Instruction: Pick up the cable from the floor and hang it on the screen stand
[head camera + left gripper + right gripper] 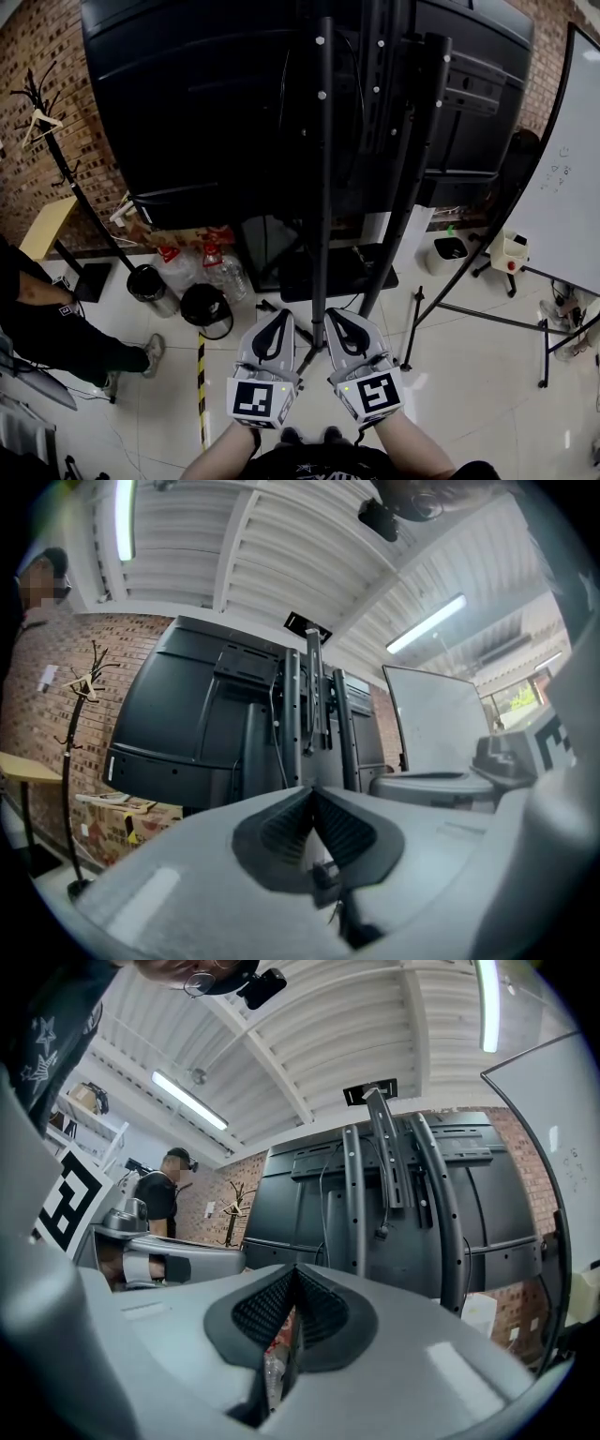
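The big black screen [216,103] stands with its back to me on a stand of black poles [322,169]. Both grippers hang low in front of it, side by side over the floor. My left gripper [284,312] is shut and holds nothing, its tips meeting [312,789]. My right gripper [330,313] is likewise shut and empty [295,1267]. Thin wires run down the stand's back [275,714], one ending in a plug [382,1232]. I cannot pick out the floor cable with certainty; something thin and dark lies by the stand's base [349,305].
A coat rack [56,159], two round bins [206,309] [148,281] and water bottles [220,267] stand left of the stand. A whiteboard on legs [562,178] and a white bin [448,251] are to the right. A person [56,328] stands at far left. Yellow-black tape [201,384] marks the floor.
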The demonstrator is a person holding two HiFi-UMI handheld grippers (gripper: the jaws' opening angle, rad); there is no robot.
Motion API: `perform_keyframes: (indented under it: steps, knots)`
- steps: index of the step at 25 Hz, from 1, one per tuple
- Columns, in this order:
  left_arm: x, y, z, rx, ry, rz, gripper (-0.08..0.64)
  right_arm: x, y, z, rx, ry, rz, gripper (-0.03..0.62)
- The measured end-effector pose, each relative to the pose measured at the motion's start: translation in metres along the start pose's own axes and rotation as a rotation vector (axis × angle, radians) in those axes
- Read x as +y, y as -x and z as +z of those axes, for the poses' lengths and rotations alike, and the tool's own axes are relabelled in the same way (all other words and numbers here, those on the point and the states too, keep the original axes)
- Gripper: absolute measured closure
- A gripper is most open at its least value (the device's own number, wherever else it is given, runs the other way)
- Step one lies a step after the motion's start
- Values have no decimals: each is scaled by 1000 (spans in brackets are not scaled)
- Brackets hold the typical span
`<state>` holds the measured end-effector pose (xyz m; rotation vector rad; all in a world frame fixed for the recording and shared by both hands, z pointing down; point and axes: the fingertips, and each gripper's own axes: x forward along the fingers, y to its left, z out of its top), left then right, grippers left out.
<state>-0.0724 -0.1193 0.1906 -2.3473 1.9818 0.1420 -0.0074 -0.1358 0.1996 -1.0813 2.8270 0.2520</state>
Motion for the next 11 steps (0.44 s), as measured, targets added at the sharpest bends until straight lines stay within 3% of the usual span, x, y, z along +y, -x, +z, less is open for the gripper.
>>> perform_keyframes:
  steps: [11]
  knots:
    - [-2,-10,2,-1,-9,-10,555,-2,-13,5,30,-21,20,586]
